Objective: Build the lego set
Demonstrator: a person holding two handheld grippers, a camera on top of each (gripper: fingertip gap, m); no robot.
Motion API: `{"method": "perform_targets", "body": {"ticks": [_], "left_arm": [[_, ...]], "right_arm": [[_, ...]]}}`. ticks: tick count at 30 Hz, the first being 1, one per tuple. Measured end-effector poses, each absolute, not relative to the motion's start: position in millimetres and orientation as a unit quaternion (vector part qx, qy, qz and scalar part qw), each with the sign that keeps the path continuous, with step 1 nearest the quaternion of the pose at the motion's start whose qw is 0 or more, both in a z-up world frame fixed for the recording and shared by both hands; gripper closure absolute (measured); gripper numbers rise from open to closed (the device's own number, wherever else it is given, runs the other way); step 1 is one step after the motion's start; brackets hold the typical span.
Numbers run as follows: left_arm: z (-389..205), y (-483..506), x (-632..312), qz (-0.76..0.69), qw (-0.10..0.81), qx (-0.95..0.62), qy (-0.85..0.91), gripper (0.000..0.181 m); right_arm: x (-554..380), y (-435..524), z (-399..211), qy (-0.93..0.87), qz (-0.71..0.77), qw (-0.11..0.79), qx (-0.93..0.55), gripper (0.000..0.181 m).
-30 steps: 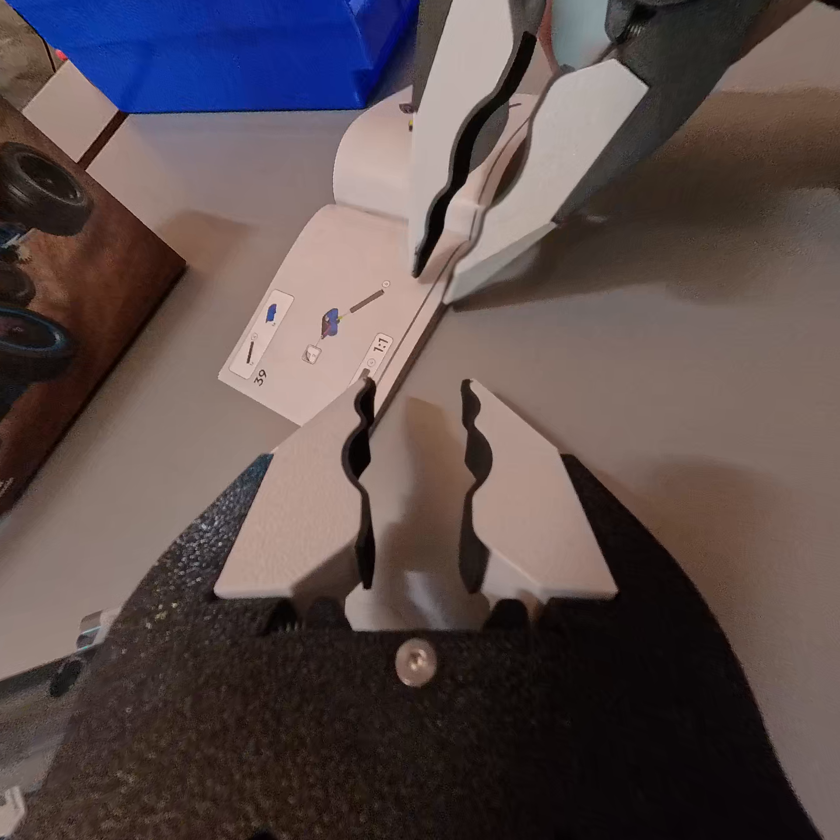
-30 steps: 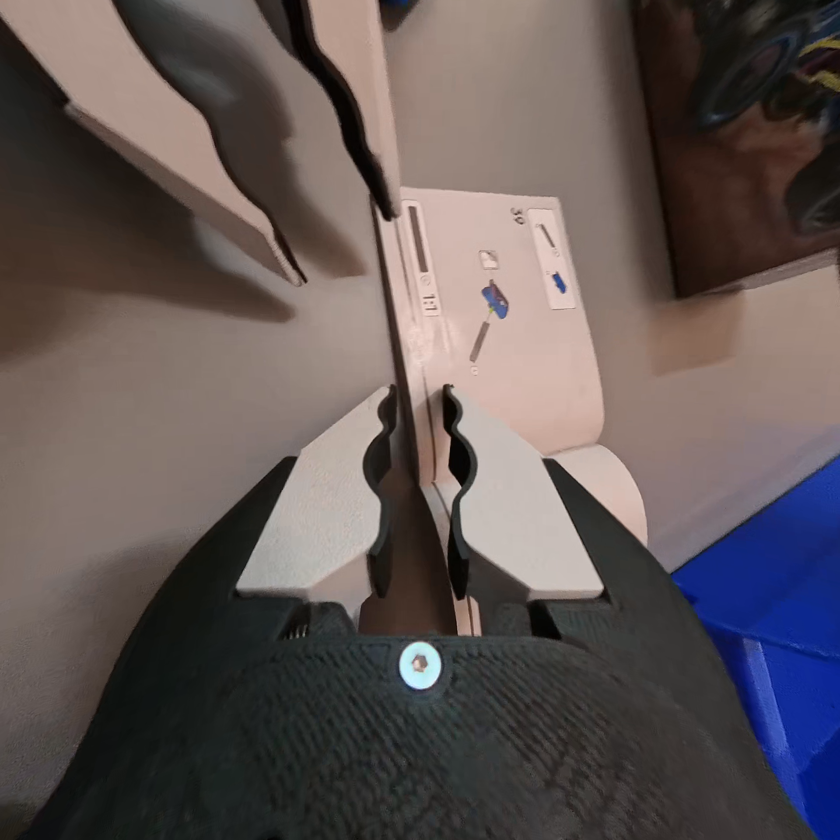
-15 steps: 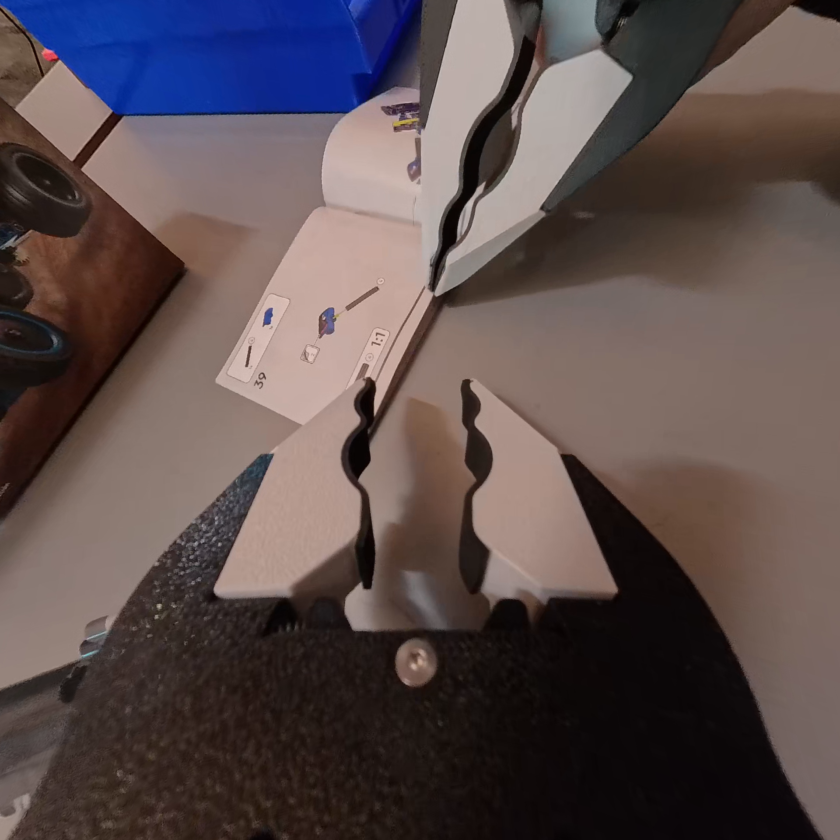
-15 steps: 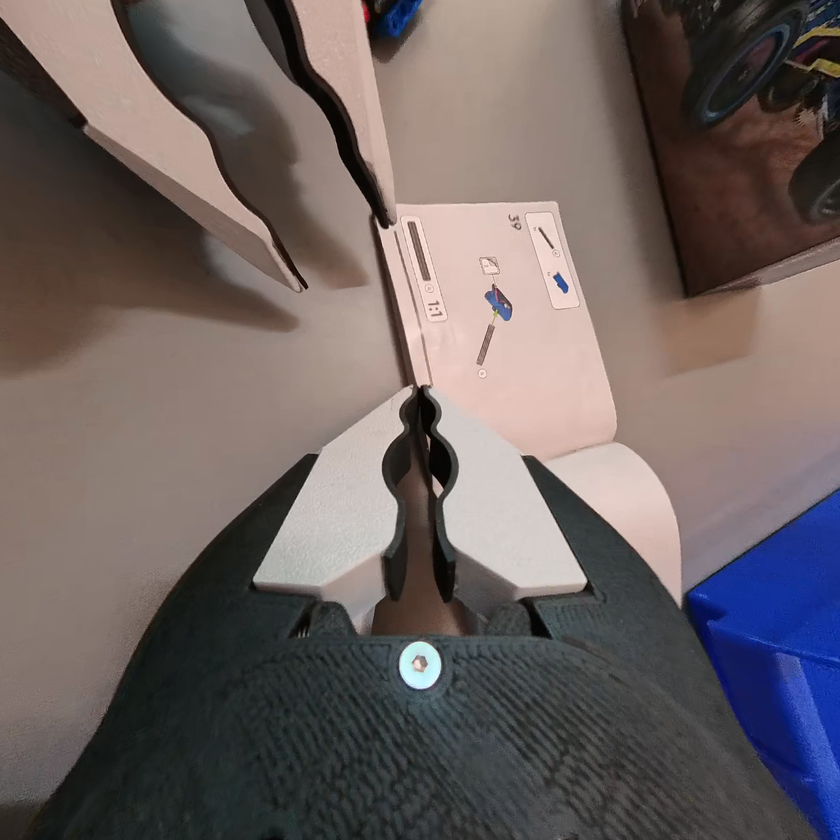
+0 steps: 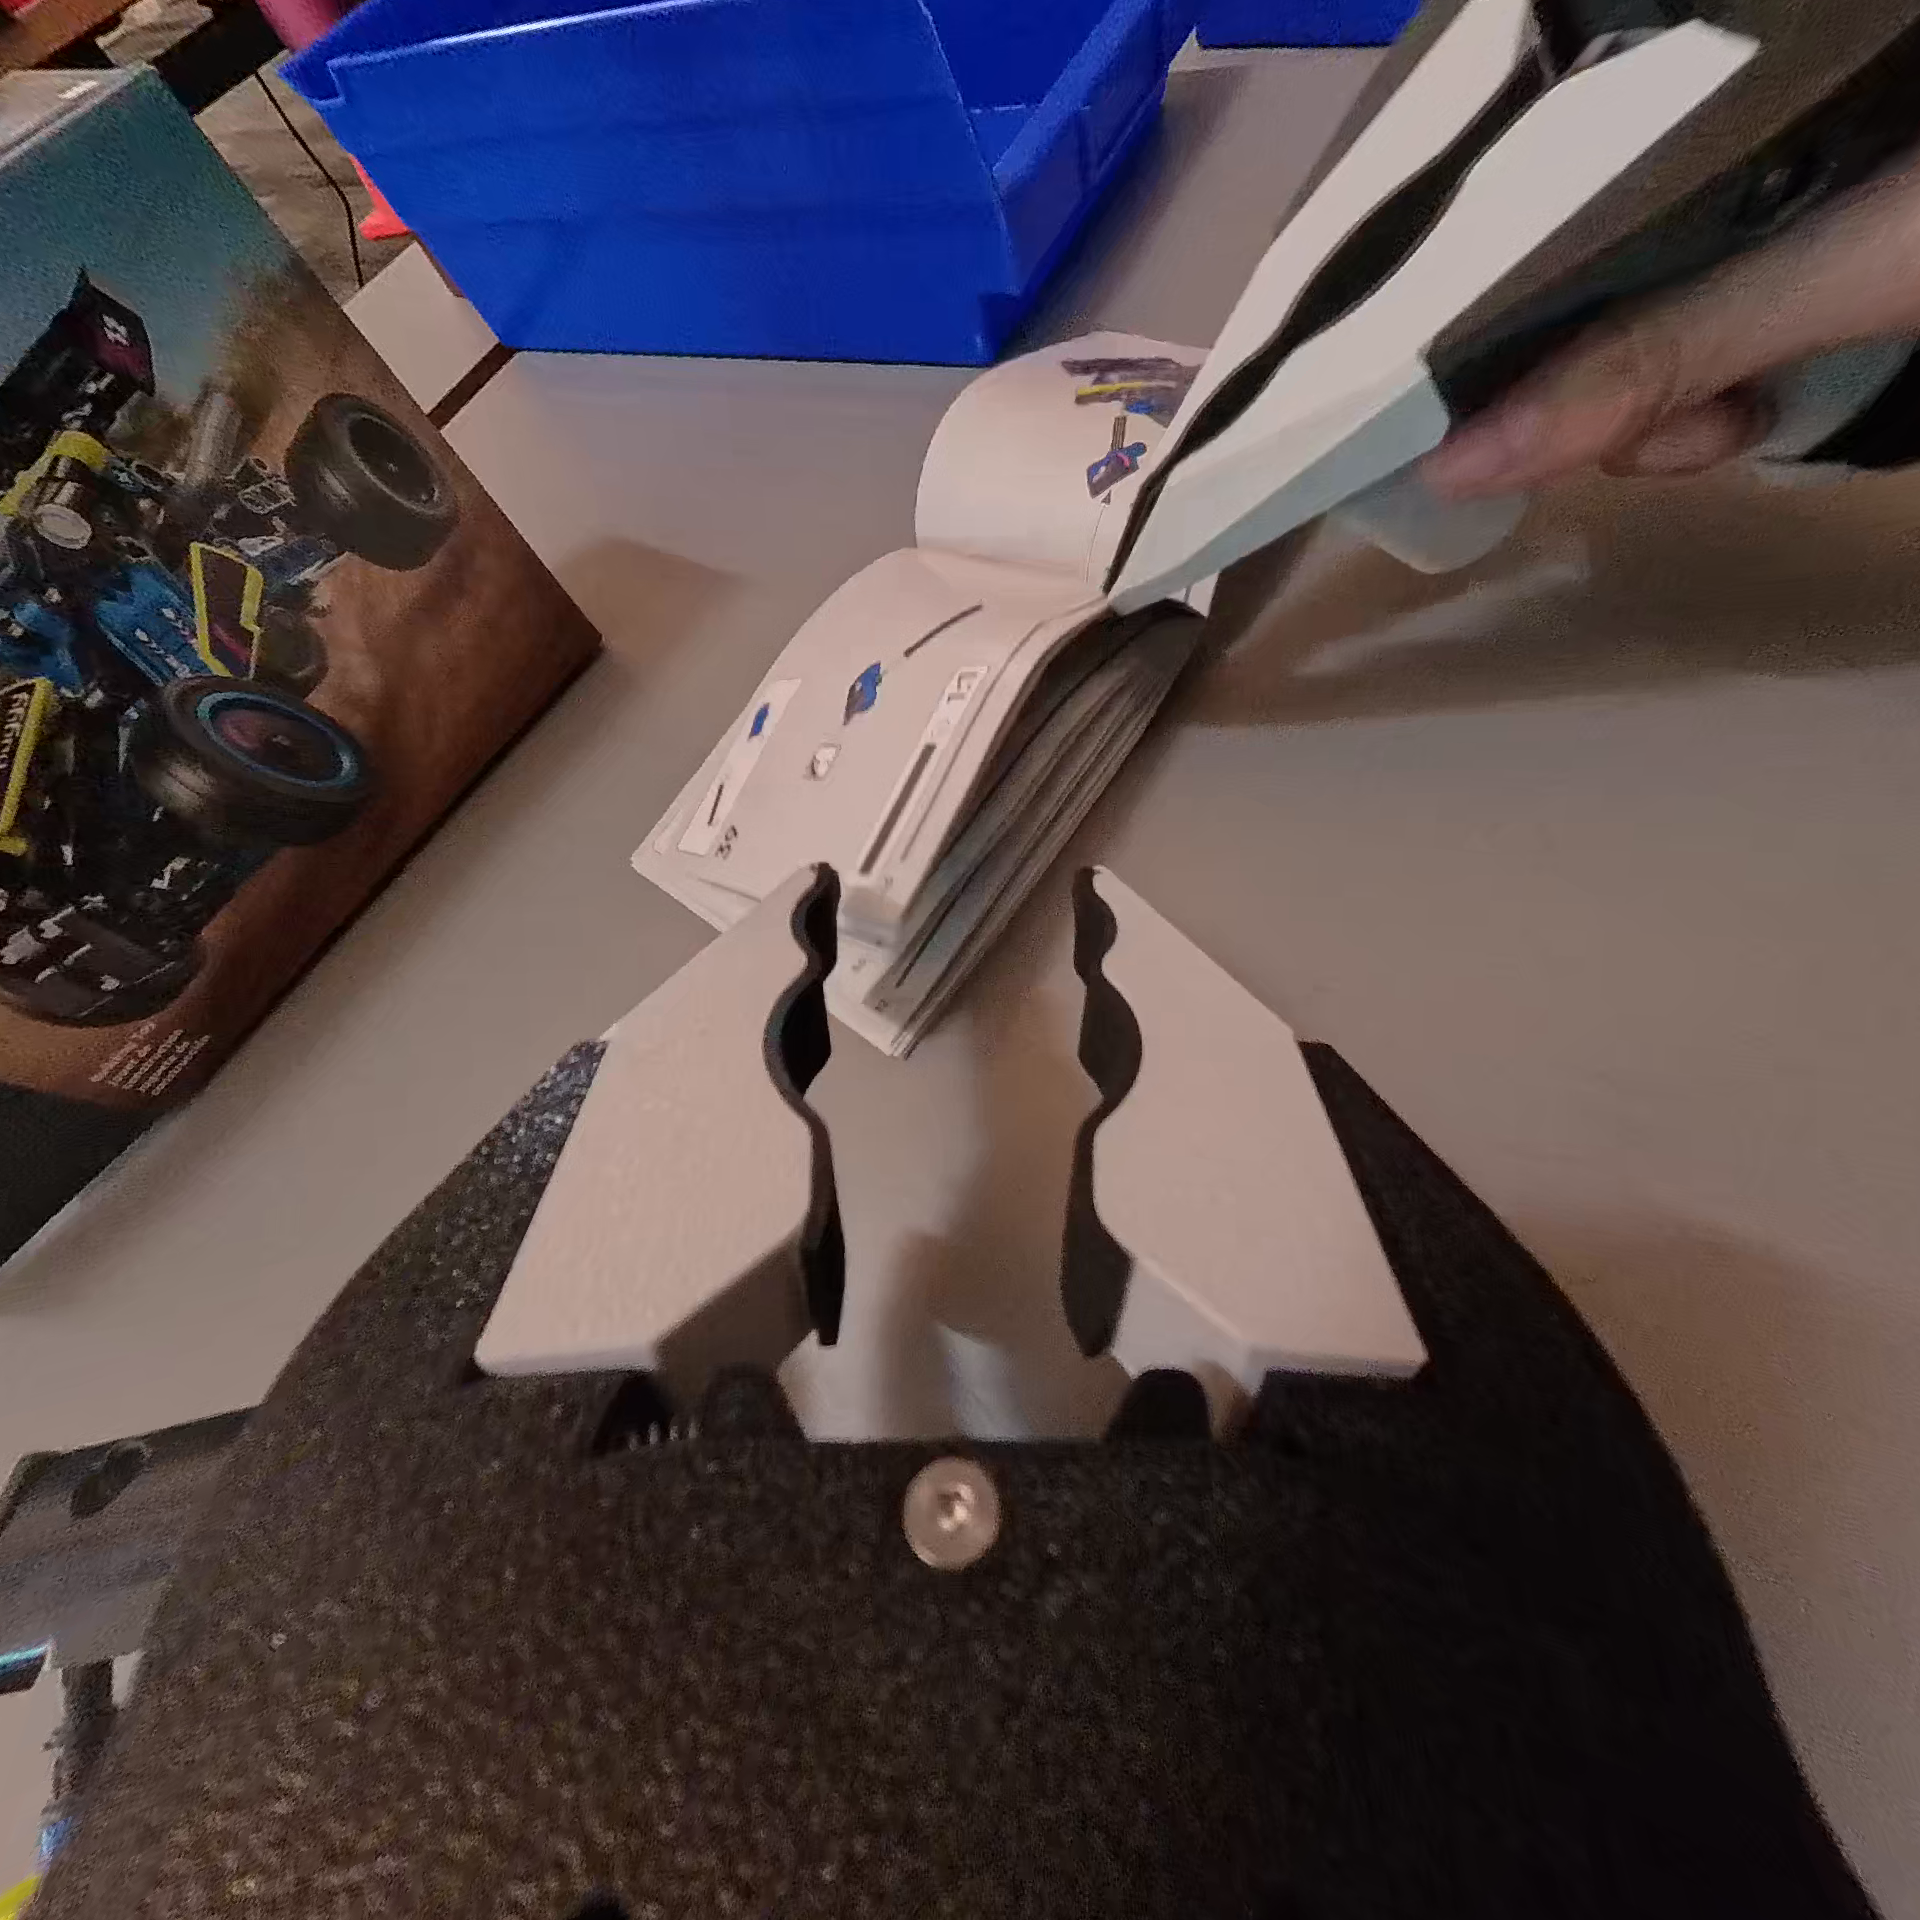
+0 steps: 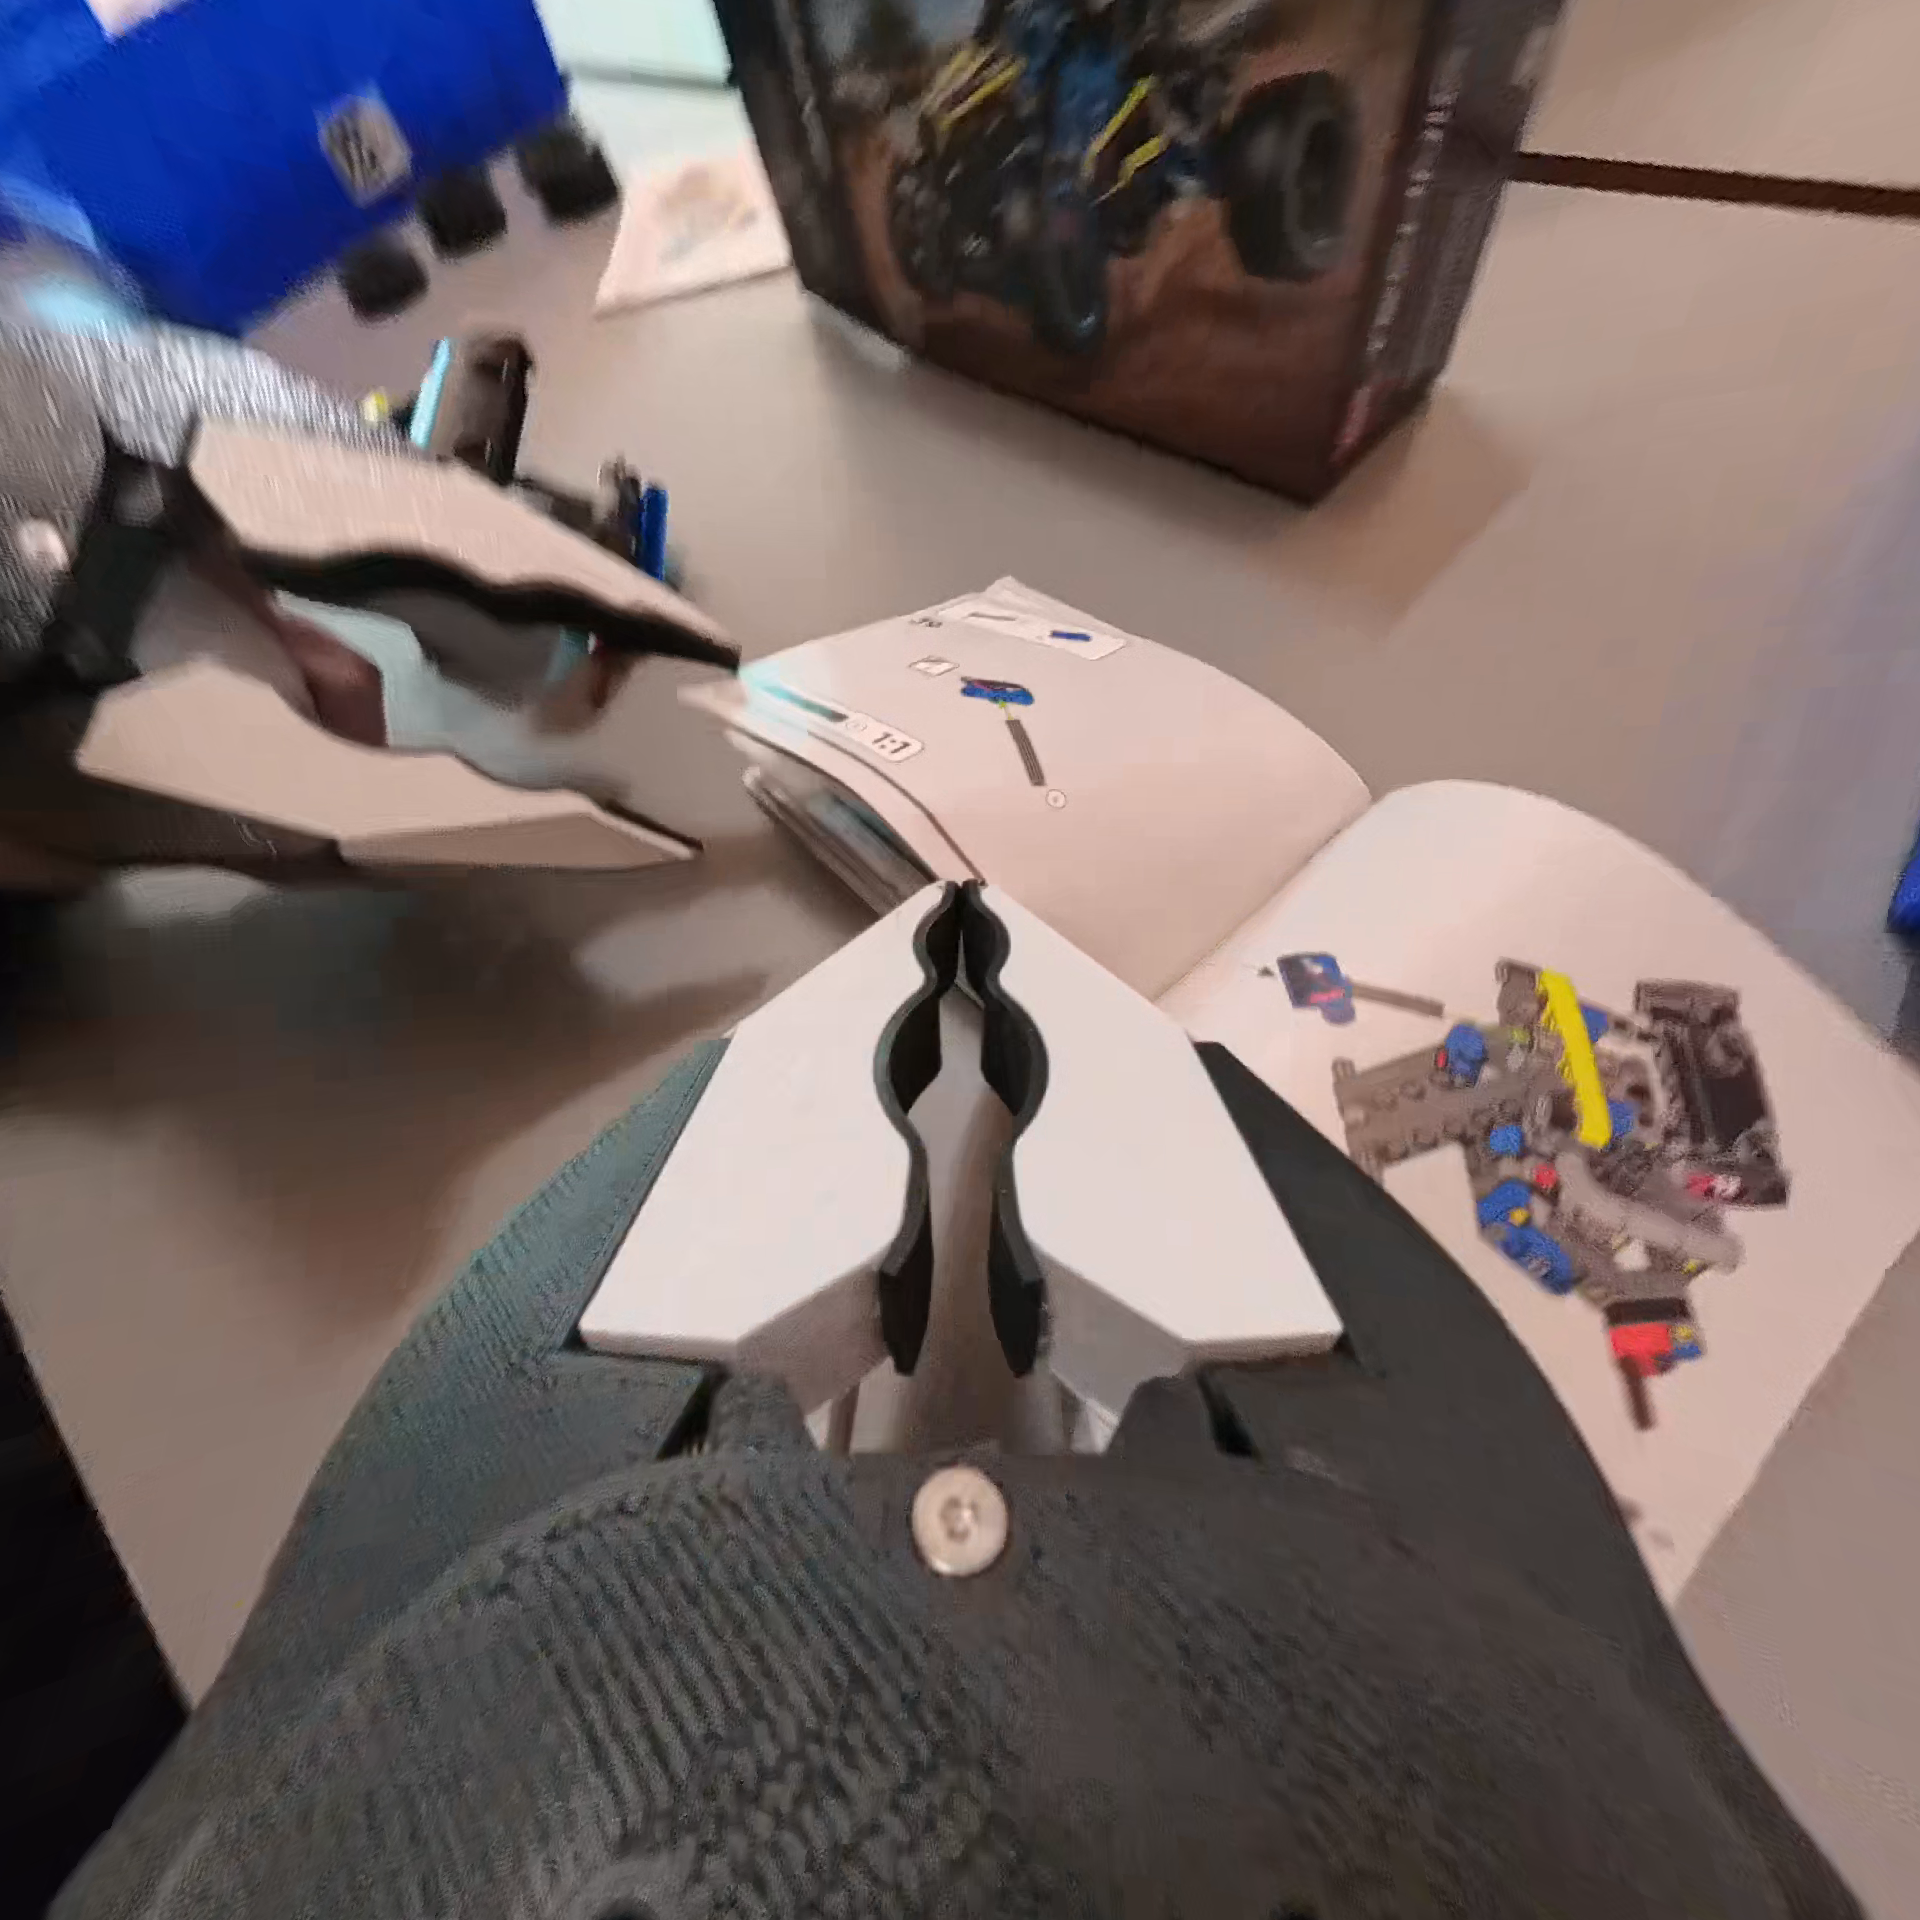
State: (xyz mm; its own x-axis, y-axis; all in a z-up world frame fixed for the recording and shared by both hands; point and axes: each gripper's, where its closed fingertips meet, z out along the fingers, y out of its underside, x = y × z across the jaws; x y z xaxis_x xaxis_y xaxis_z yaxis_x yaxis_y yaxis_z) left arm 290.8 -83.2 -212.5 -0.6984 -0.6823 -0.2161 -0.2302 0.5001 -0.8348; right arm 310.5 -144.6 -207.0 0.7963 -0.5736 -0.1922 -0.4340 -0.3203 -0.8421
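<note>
On table | blue bin, contents hidden | right tool seemingly pinching booklet

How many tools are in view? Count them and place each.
2. The left tool hovers open at the near corner of the instruction booklet; the right tool is shut on its page edge at the far end. None seems hidden.
</note>
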Motion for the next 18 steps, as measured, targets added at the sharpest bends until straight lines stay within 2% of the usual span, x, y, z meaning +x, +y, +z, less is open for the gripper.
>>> {"method": "perform_targets", "body": {"ticks": [1,8,11,13,15,18], "left_arm": [[-213.6,-83.3,292.4,-0.409,0.276,-0.276,0.825,0.139],[-199.6,-90.9,311.5,-0.402,0.33,-0.256,0.815,0.143],[-210.8,-92.1,316.9,-0.364,0.332,-0.227,0.84,0.144],[-227.2,-100.1,308.1,-0.351,0.282,-0.211,0.868,0.142],[-243.0,-97.8,308.6,-0.324,0.259,-0.236,0.879,0.145],[-255.0,-101.9,305.0,-0.324,0.216,-0.269,0.881,0.178]], "right_arm": [[311.9,-146.8,-206.9,0.333,-0.065,0.505,-0.794,0.181],[322.9,-165.2,-194.0,0.448,-0.043,0.583,-0.677,0.181],[314.3,-159.3,-195.2,0.379,-0.069,0.568,-0.727,0.181],[306.5,-154.1,-199.2,0.292,-0.114,0.517,-0.797,0.181],[318.8,-166.6,-205.6,0.224,-0.219,0.426,-0.849,0.18],[350.0,-185.6,-203.7,0.211,-0.289,0.357,-0.863,0.178]]}}
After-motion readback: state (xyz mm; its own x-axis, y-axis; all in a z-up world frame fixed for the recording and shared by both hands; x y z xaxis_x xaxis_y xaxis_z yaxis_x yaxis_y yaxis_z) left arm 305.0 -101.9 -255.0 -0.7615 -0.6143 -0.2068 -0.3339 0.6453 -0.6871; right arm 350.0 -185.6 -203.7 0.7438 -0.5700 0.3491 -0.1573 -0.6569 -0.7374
